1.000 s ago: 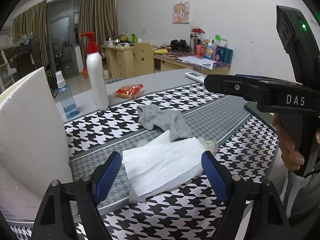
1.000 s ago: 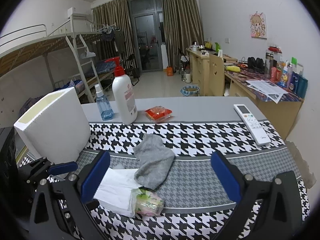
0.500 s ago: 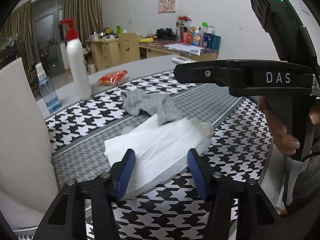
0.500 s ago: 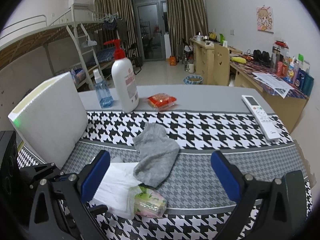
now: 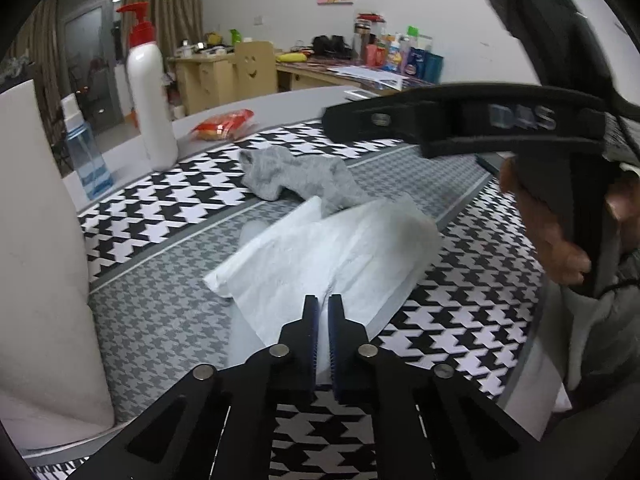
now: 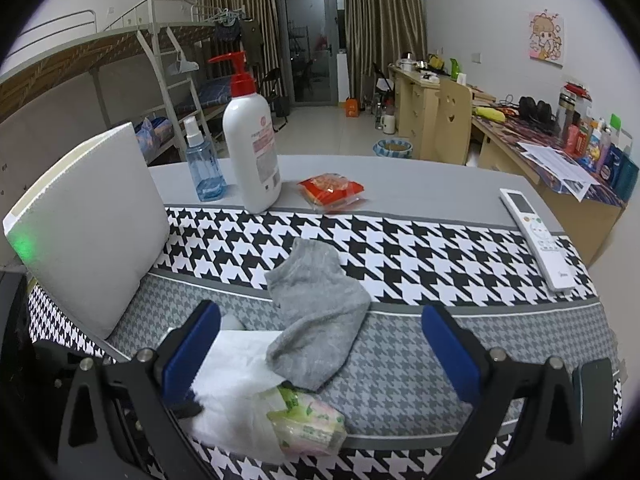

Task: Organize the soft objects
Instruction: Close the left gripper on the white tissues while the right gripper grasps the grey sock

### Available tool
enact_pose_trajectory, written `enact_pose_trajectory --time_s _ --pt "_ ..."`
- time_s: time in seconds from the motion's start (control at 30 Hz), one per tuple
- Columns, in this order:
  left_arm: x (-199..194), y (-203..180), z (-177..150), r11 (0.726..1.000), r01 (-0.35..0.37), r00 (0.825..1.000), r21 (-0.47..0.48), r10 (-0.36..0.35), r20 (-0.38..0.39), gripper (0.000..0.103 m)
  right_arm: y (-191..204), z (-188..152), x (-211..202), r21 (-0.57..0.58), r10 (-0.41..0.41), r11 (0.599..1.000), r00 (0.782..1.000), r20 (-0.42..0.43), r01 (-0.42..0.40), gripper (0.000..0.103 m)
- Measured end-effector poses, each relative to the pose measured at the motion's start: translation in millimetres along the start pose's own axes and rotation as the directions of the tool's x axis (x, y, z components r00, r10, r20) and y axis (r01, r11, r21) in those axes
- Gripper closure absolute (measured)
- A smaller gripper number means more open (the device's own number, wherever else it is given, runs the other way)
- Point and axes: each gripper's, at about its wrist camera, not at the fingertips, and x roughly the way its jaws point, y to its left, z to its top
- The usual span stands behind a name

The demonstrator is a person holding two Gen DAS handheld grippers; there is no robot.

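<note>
Where the table edge comes nearest, the lines run outward from there:

Left gripper (image 5: 323, 304): its two blue-padded fingers are pressed together, pinching the near edge of the white tissue sheet (image 5: 332, 256); it points down at a slant toward the cloth.

White tissue sheet: lies flat and slightly rumpled on the grey houndstooth band of the tablecloth (image 5: 160, 312); its far end touches the grey sock (image 5: 300, 178).

Right gripper (image 6: 316, 344): jaws stand wide apart with nothing between the pads; it hangs over the sock and the tissue, touching neither as far as can be told. From the left wrist view its black body crosses the upper right, gripped by a hand (image 5: 548, 236).

Tissue pack (image 6: 308, 420): a small green and pink printed packet in clear wrap, lying at the tissue sheet's near right corner, just beside the sock's lower end.

Grey sock: crumpled, lying across the border between the grey band and the black-and-white houndstooth band; its lower end overlaps the tissue sheet.

White box (image 6: 88, 224): stands at the left of the cloth, tilted, near the tissue.

Remote control (image 6: 536, 236): white, at the right edge of the table, well apart from the sock.

Red snack packet (image 6: 330, 192): on the bare grey tabletop beyond the cloth.

Pump bottle (image 6: 252, 148): white with a red pump, upright, just left of the snack packet.

Spray bottle (image 6: 202, 168): clear blue, upright, just beside the pump bottle on its left.
</note>
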Motion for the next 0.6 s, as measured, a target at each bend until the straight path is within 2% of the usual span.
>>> enact_pose_trajectory --time_s 0.17,0.33,0.4,0.6 --pt "-7.2 -9.0 -3.3 0.998 0.050 0.999 0.042 -0.050 0.017 0.100 1.5 2.0 13.4 -0.013 0.000 1.000 0.999 -0.033 0.000 0.001" --pt "-9.7 -5.3 -4.5 0.998 0.049 0.999 0.028 -0.049 0.018 0.100 3.5 3.5 25.9 -0.021 0.002 1.000 0.998 -0.058 -0.003 0.003" --pt "-9.9 -2.6 -5.0 0.999 0.043 0.999 0.022 -0.044 0.019 0.100 3.8 3.2 31.8 -0.023 0.010 1.000 0.997 -0.078 -0.011 0.012" --pt "-12.2 -0.1 -6.1 0.999 0.044 0.999 0.011 -0.045 0.022 0.100 3.5 -0.6 49.0 -0.021 0.023 0.999 0.990 -0.140 -0.027 0.029"
